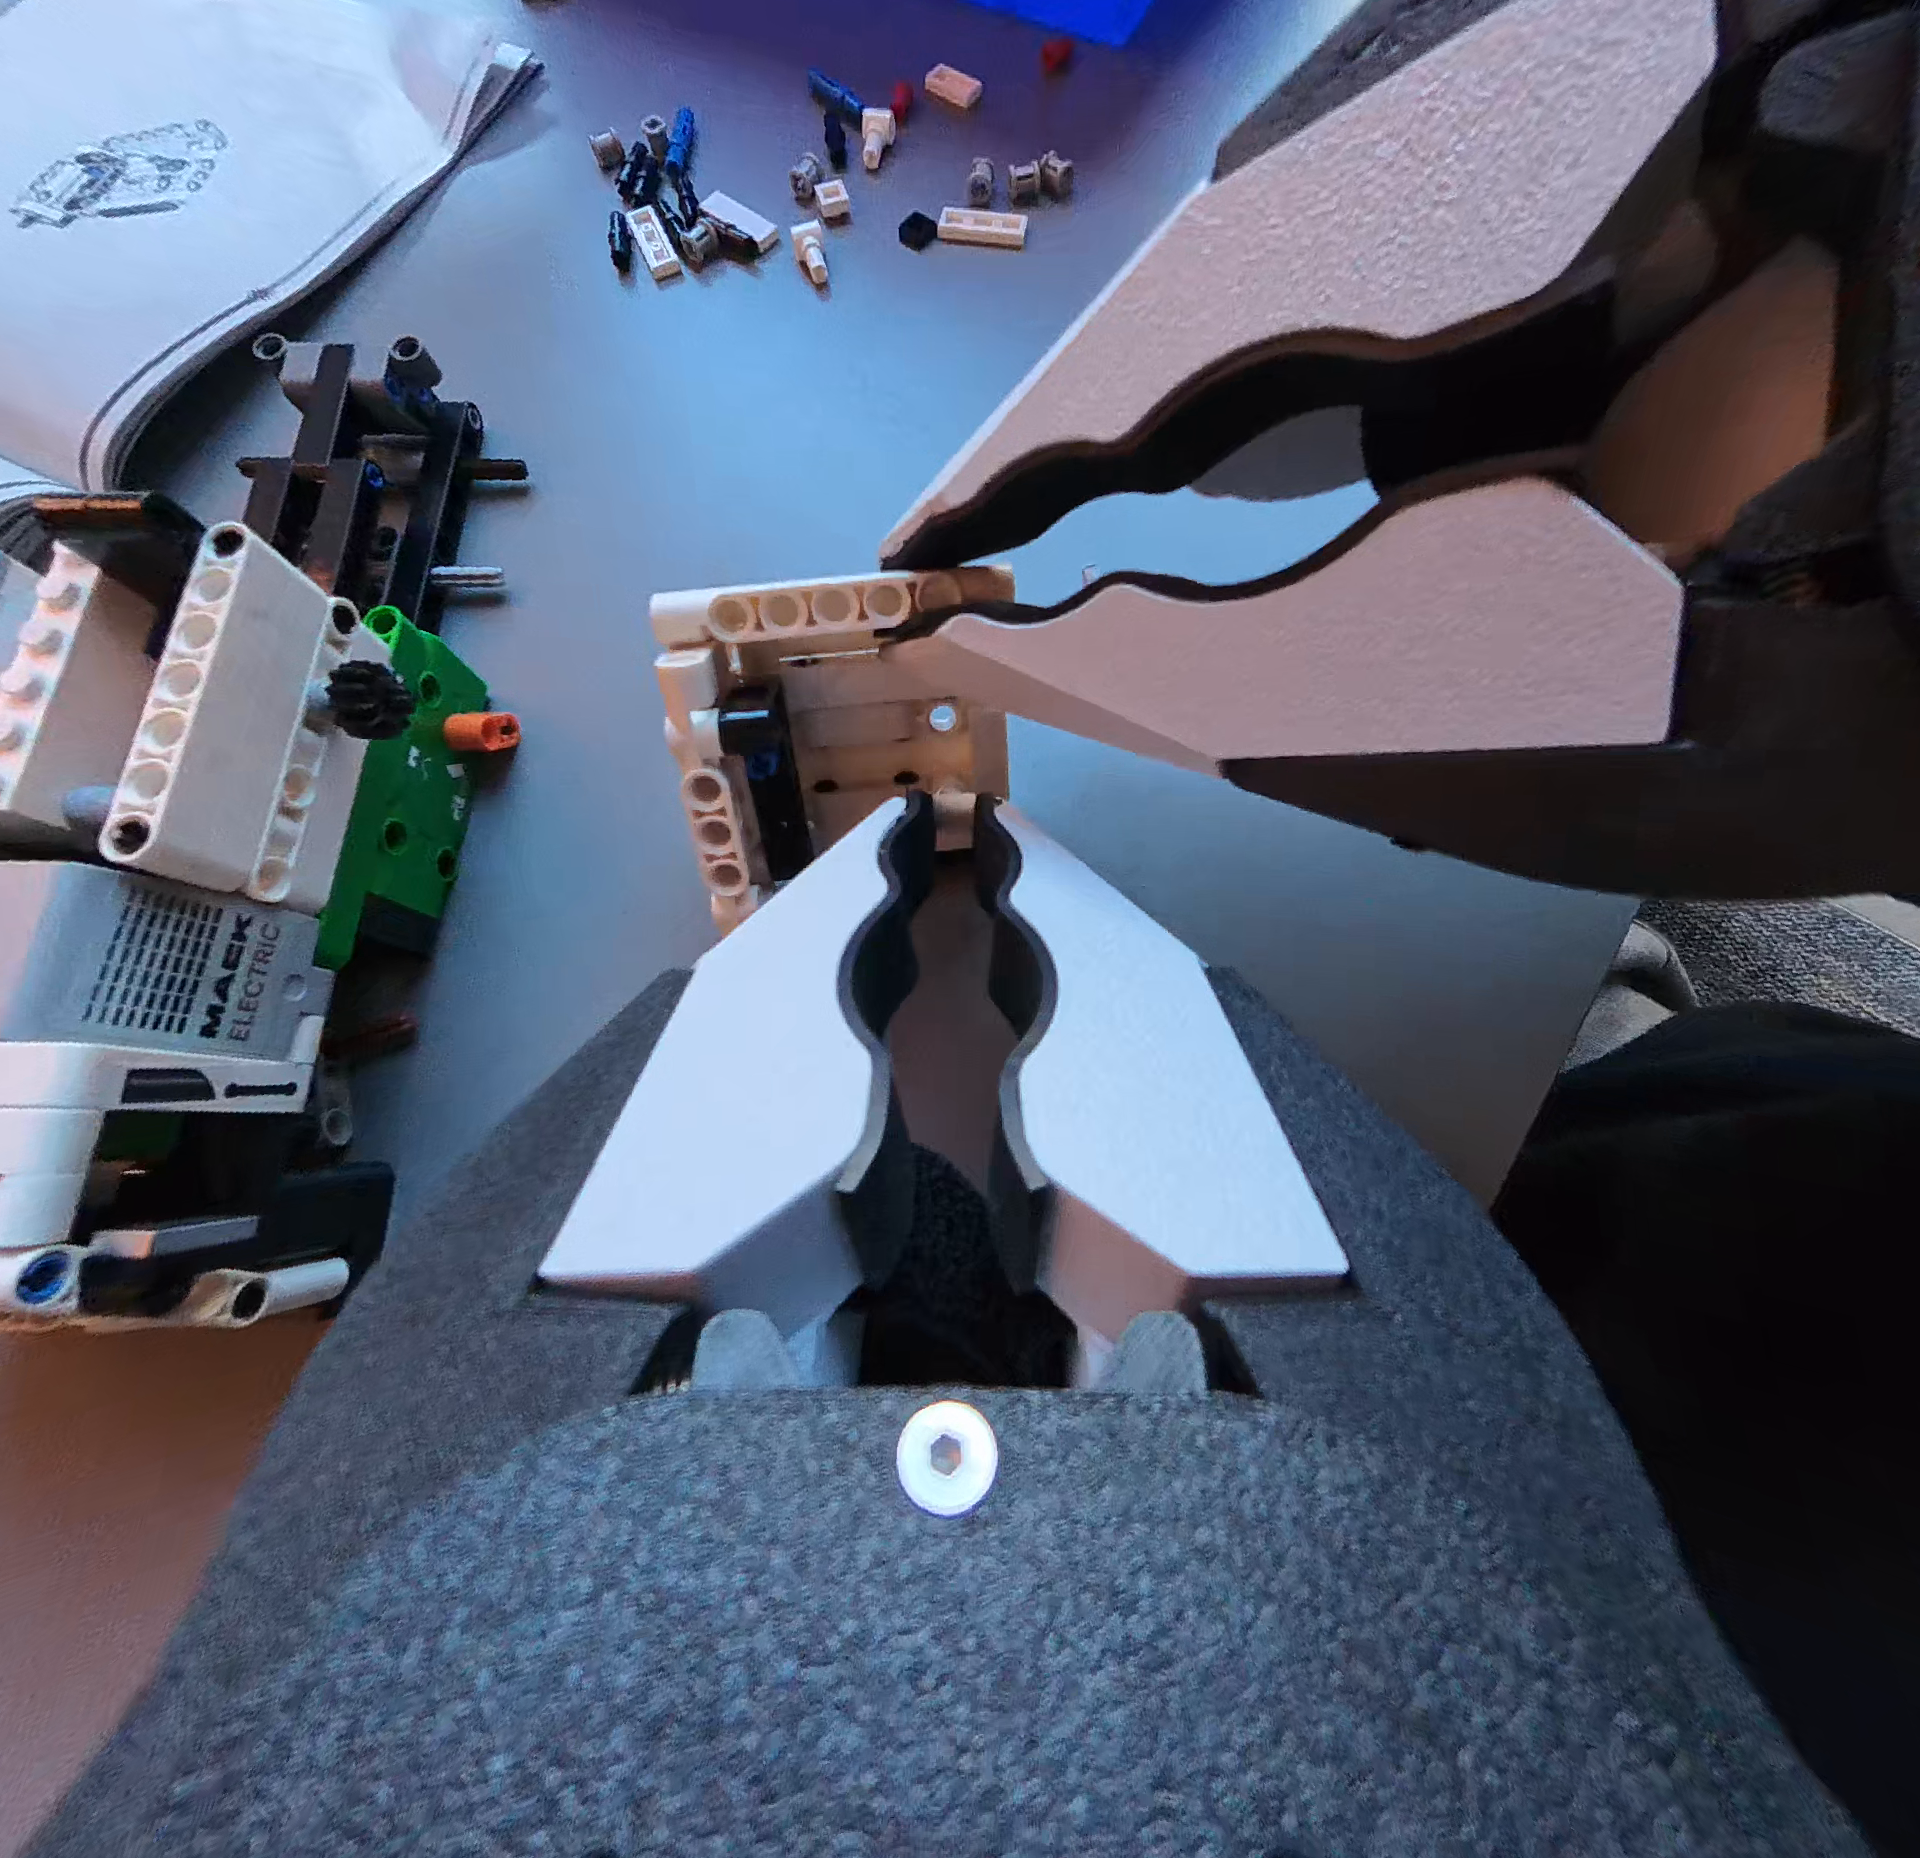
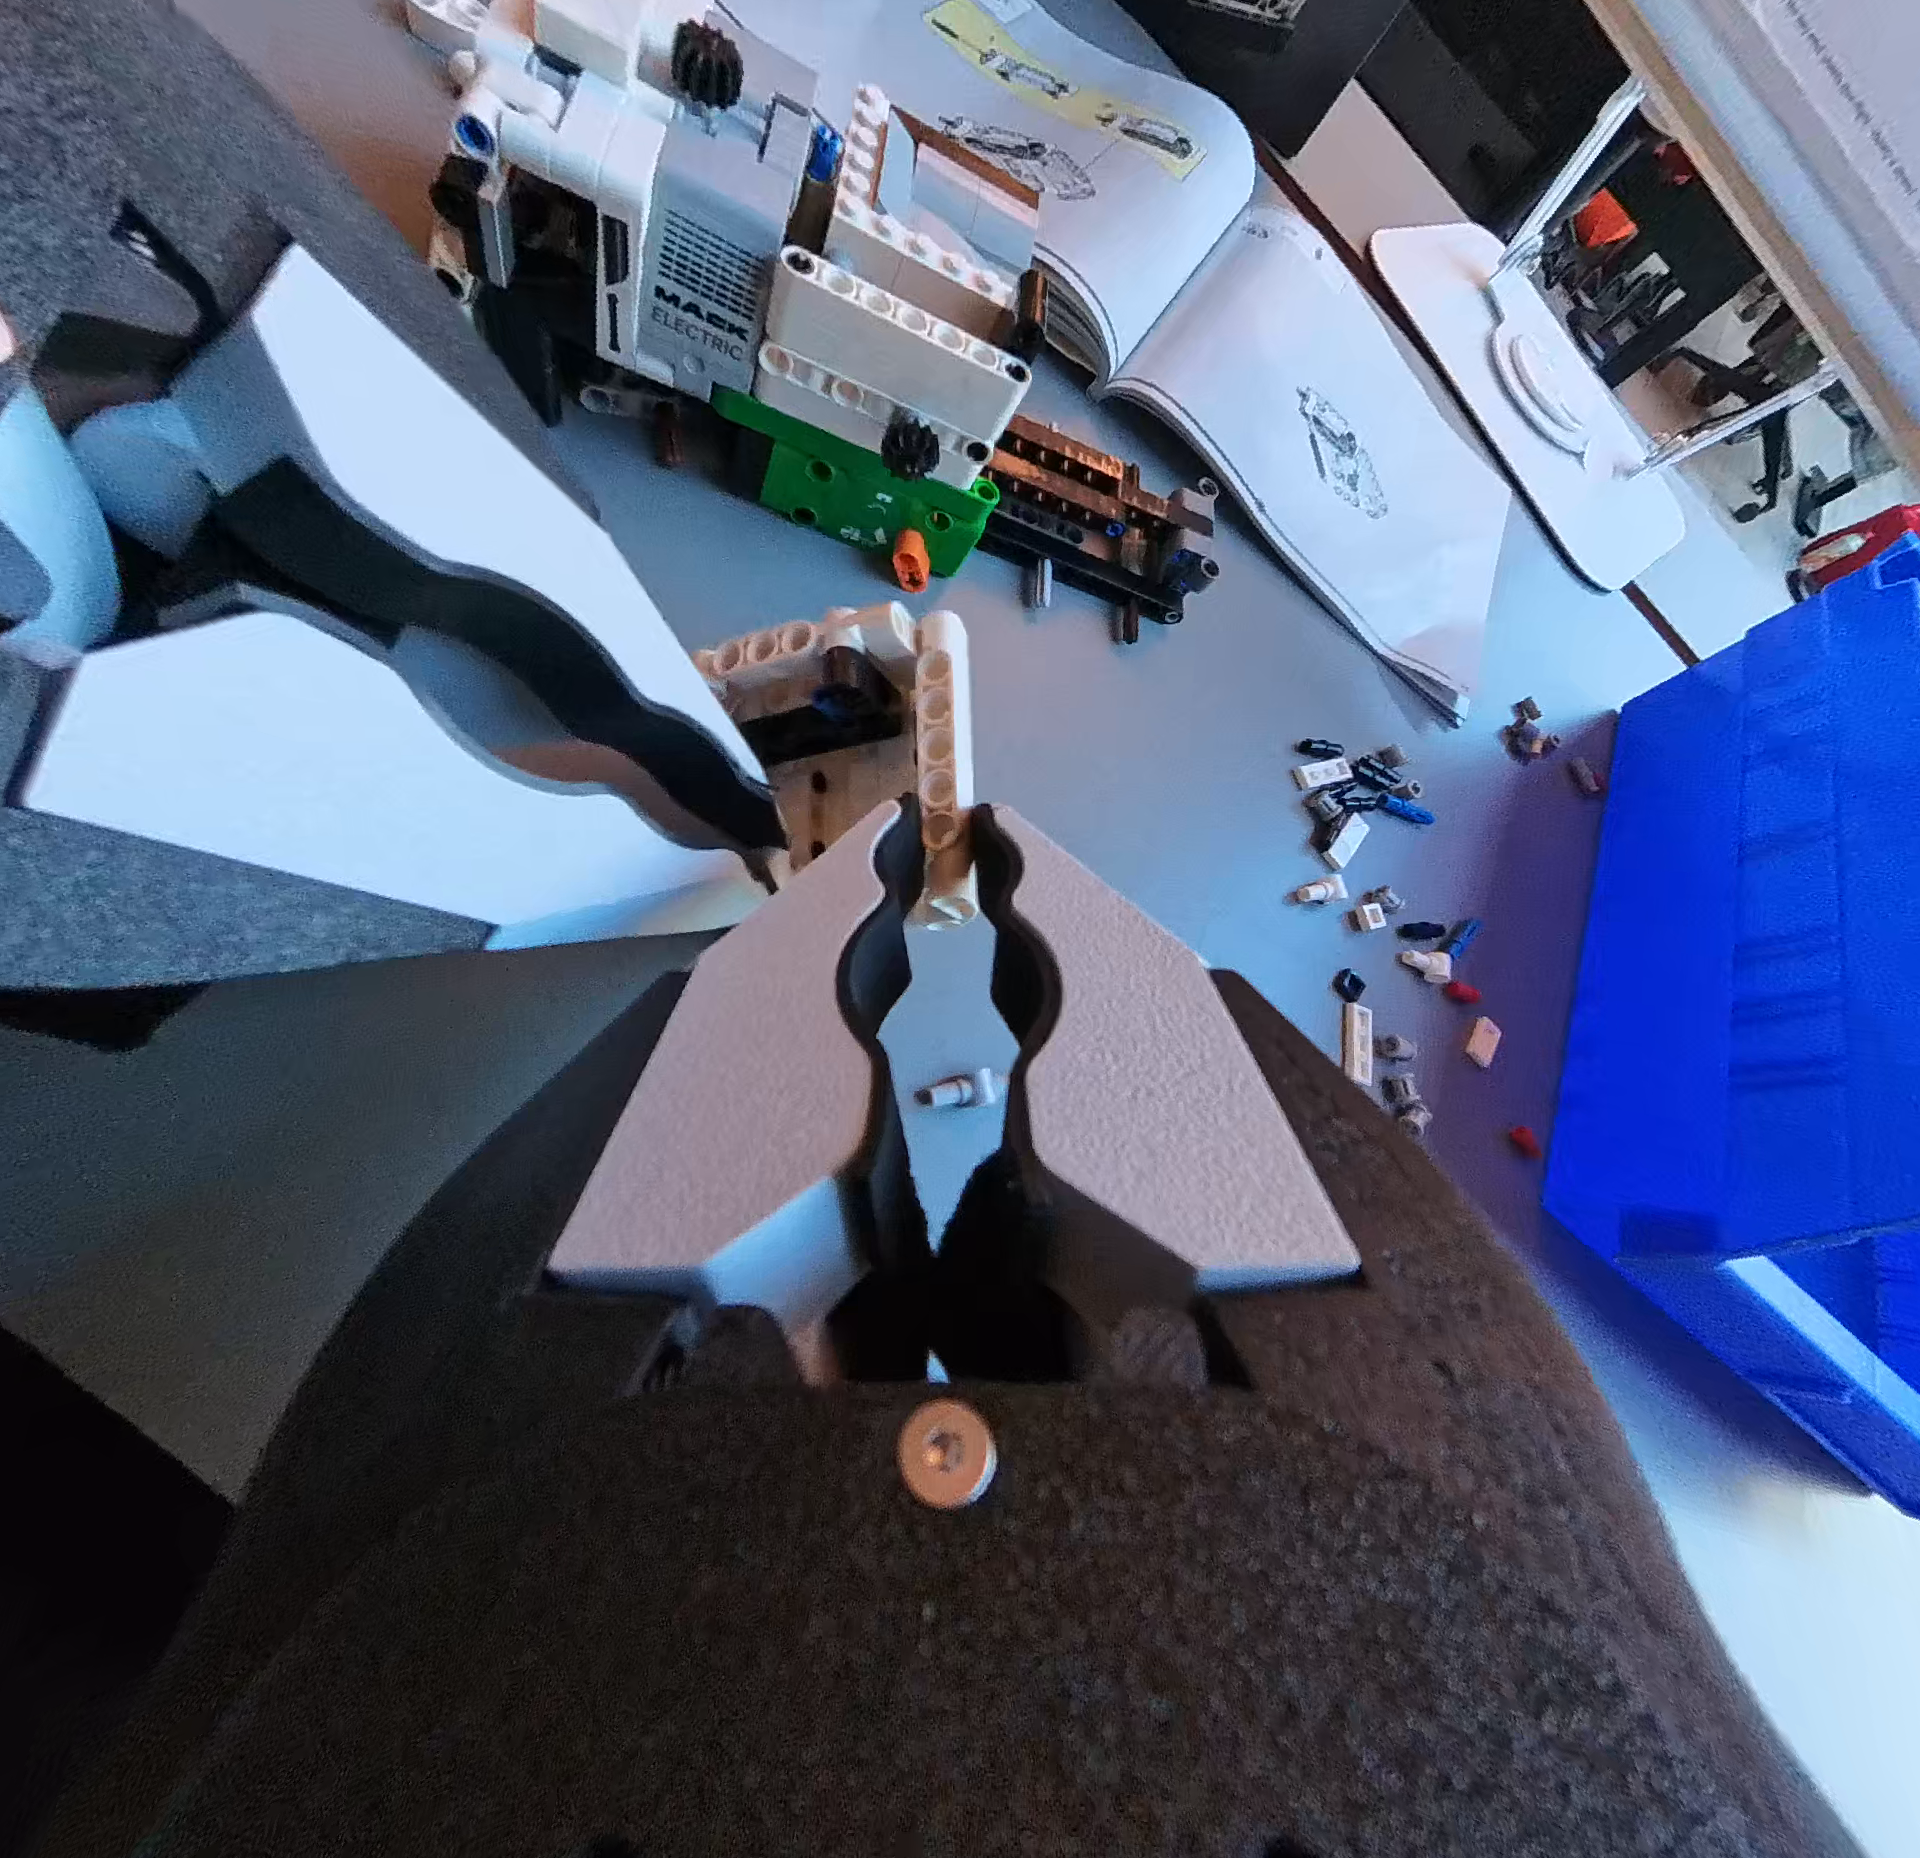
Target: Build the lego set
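Note:
A small white-and-black lego sub-assembly [image 1: 831, 728] is held above the grey table between both grippers. My left gripper [image 1: 951, 821] is shut on a small white stub at its near edge. My right gripper [image 2: 945, 842] is shut on the end of a white holed beam [image 2: 938, 728] along the sub-assembly's side [image 2: 821, 696]. In the left wrist view the right gripper [image 1: 914, 587] comes in from the upper right. In the right wrist view the left gripper [image 2: 769, 842] comes in from the left. The partly built white-and-green truck [image 1: 208, 769] [image 2: 727, 281] lies on the table beyond.
An open instruction booklet [image 1: 208, 198] [image 2: 1247, 374] lies behind the truck. Several loose small parts [image 1: 810, 187] [image 2: 1371, 925] are scattered on the table beside a blue bin [image 2: 1766, 925]. A single white pin [image 2: 956, 1091] lies under my right gripper. Left tips to right tips: about 4 cm. The single white pin [image 2: 956, 1091] sits 6 cm or so from the ends of my left fingers.

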{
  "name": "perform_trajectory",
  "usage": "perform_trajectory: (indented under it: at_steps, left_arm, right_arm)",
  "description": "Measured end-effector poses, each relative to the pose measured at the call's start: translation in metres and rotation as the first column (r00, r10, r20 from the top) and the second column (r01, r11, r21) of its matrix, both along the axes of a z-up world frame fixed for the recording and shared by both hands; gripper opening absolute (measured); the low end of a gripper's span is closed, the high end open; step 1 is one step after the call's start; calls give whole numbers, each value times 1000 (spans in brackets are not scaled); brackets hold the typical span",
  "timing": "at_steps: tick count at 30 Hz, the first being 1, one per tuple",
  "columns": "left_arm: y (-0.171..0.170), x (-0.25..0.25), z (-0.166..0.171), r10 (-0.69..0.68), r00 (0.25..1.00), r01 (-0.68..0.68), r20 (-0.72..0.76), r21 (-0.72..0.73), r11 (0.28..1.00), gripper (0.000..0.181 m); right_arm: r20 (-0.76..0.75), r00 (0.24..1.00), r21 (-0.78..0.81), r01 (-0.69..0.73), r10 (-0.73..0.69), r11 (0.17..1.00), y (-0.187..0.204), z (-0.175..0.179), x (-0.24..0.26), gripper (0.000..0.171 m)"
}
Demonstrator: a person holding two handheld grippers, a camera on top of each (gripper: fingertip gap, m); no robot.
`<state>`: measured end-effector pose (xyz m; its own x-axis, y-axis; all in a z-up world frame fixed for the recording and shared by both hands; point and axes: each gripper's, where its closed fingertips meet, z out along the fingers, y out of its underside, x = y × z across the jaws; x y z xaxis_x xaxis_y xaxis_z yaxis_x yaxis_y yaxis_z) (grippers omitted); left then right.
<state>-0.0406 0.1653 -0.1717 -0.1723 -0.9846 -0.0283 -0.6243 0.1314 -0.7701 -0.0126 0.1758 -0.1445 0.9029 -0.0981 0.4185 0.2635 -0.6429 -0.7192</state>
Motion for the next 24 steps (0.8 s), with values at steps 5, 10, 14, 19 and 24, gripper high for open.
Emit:
perform_trajectory:
  at_steps: [5,10,14,19,24]
  left_arm:
    - [0,1,0,8,1000,-10,23,71,997,7]
    - [0,0,-3,9,999,-12,34,105,994,7]
    - [0,0,-3,7,999,-10,35,86,996,7]
    - [0,3,-2,9,1000,-10,23,36,999,7]
    - [0,3,-3,11,999,-11,33,12,1000,7]
  right_arm:
    - [-25,1000,6,9,-9,1000,-1,0,0,9]
    - [-39,999,4,29,-29,1000,-3,-3,5,8]
    - [-26,999,-2,26,-26,1000,-3,-3,5,8]
    - [2,1000,-1,11,-11,1000,0,0,4,9]
    - [-88,996,-13,26,-27,1000,0,-3,8,9]
